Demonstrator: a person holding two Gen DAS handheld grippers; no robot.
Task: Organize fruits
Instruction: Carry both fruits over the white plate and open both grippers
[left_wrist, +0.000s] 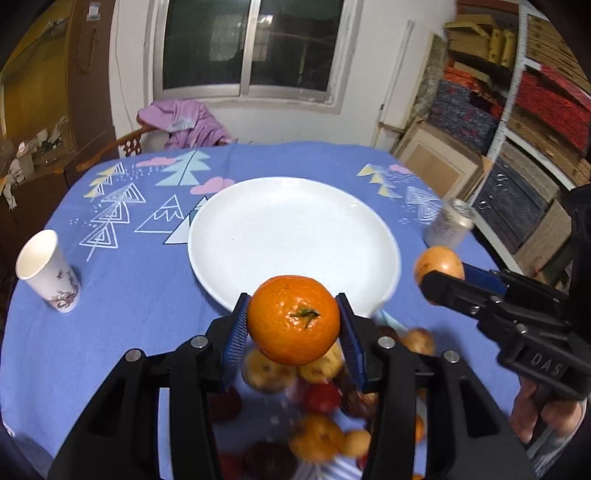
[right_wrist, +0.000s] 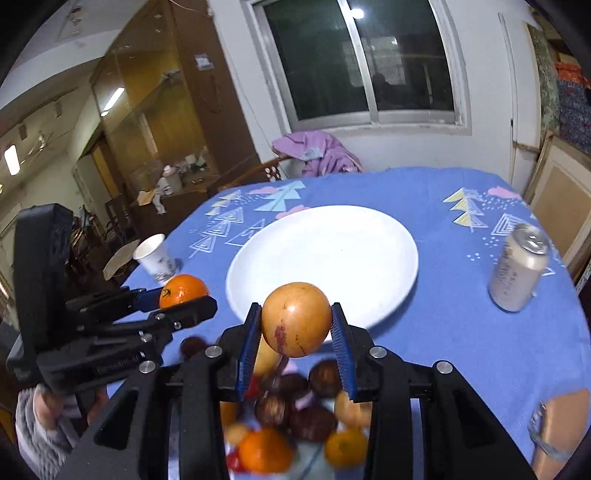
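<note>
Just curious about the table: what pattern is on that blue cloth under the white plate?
The blue tablecloth has triangle trees, mountains and pink clouds; clearest in the left wrist view.

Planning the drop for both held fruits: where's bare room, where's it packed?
The white plate is bare across its whole face. Bare tablecloth lies between plate and paper cup, and between plate and can. Crowded: the fruit pile under both grippers, near the table's near edge.

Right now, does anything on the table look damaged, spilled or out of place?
One small oddity: the smooth yellow-orange round fruit gripped by the right gripper carries a dark reddish blotch on its lower skin, like a bruise or stain. The white round plate has nothing on it, and nothing looks spilled.
</note>
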